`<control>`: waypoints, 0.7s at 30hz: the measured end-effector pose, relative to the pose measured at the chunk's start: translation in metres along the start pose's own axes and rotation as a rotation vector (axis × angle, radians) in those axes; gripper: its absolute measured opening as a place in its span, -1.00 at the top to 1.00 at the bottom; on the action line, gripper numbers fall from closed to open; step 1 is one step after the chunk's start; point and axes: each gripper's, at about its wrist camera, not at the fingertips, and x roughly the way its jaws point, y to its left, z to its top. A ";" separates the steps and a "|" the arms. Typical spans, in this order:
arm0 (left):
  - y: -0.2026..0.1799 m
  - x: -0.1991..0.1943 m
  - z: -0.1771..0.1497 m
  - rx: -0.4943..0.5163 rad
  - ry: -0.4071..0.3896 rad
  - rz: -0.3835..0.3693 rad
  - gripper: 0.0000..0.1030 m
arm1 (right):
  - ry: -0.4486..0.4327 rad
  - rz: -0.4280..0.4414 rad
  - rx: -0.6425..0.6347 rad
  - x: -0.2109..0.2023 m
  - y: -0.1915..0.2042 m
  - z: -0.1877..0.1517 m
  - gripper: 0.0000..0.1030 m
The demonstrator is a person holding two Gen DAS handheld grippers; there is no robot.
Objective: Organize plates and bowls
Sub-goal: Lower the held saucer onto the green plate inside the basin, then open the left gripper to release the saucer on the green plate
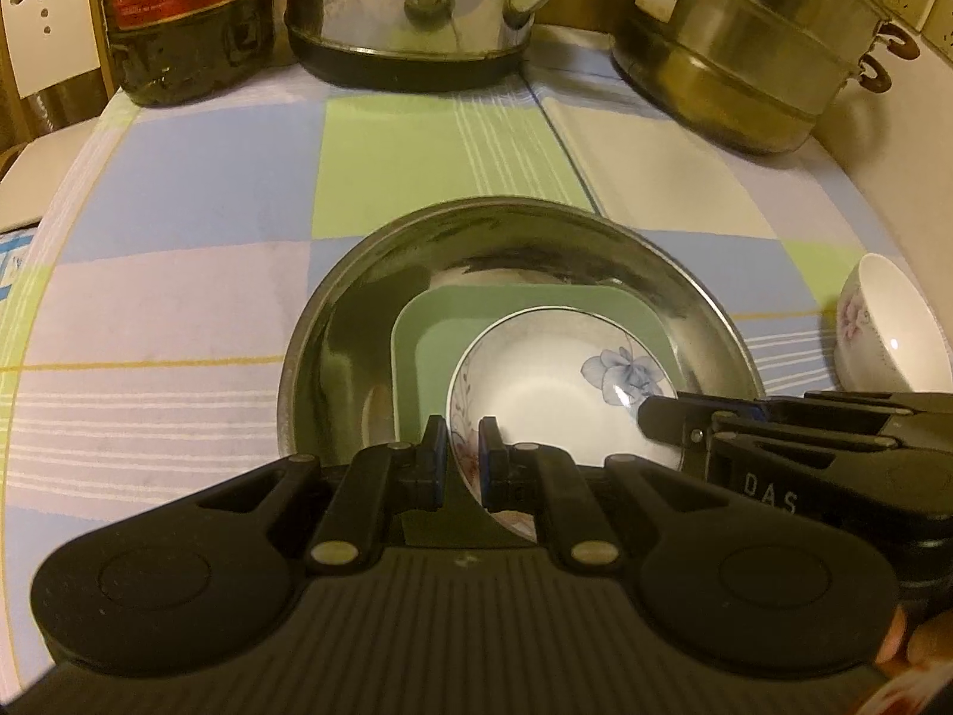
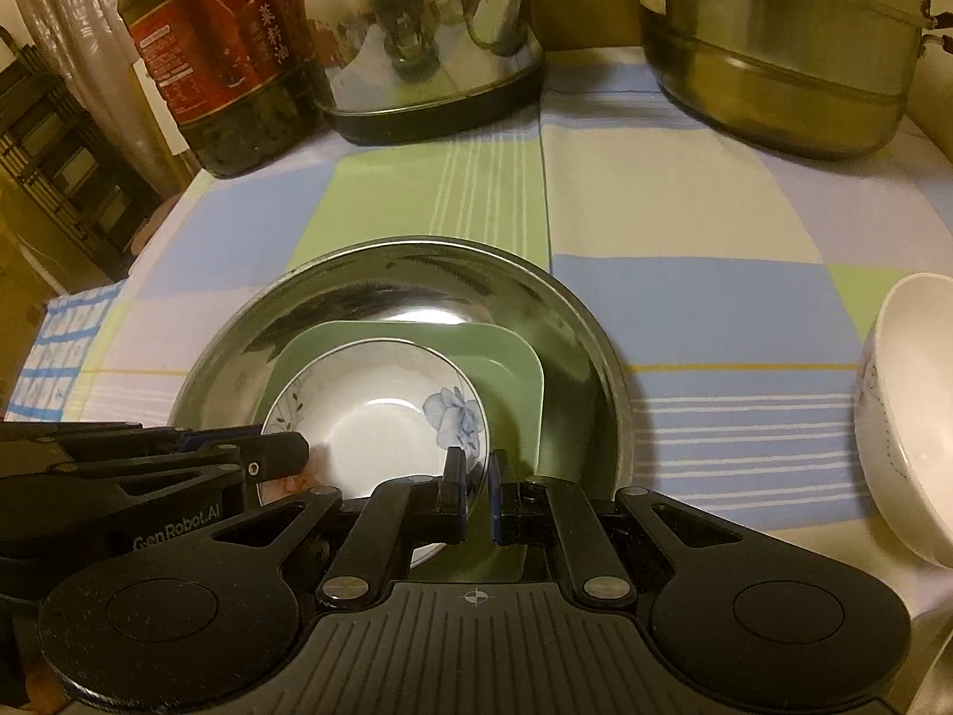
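Observation:
A white bowl with a blue flower point(image 1: 554, 393) point(image 2: 369, 417) sits over a green square plate point(image 1: 429, 322) point(image 2: 512, 381), which lies inside a wide steel basin point(image 1: 357, 298) point(image 2: 417, 286). My left gripper point(image 1: 463, 447) point(image 2: 286, 453) is shut on the bowl's left rim. On the opposite rim my right gripper point(image 2: 476, 476) point(image 1: 655, 417) is shut too. Whether the bowl rests on the plate or hangs just above it I cannot tell. A second white bowl with pink flowers point(image 1: 887, 333) point(image 2: 905, 417) lies tilted on the cloth to the right.
Along the back of the checked tablecloth point(image 1: 178, 190) stand an oil bottle point(image 1: 178, 18) point(image 2: 220, 59), a steel kettle point(image 1: 411, 6) point(image 2: 417, 47) and a steel steamer pot point(image 1: 744, 59) point(image 2: 774, 59). A chair back point(image 1: 41, 12) shows beyond the table's left edge.

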 end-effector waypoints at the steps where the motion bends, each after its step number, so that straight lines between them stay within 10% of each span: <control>1: 0.000 0.000 0.000 -0.006 0.000 -0.002 0.81 | 0.006 0.004 0.007 0.002 -0.001 0.001 0.86; 7: -0.002 -0.012 0.002 -0.011 -0.020 0.022 0.66 | -0.013 0.030 0.044 -0.006 -0.008 0.004 0.76; 11: -0.004 -0.032 0.000 -0.023 -0.048 0.016 0.65 | -0.074 0.059 0.037 -0.028 -0.009 0.004 -0.06; 21: -0.030 -0.102 -0.026 -0.002 -0.078 0.030 0.59 | -0.121 0.144 0.059 -0.097 -0.014 -0.019 -0.07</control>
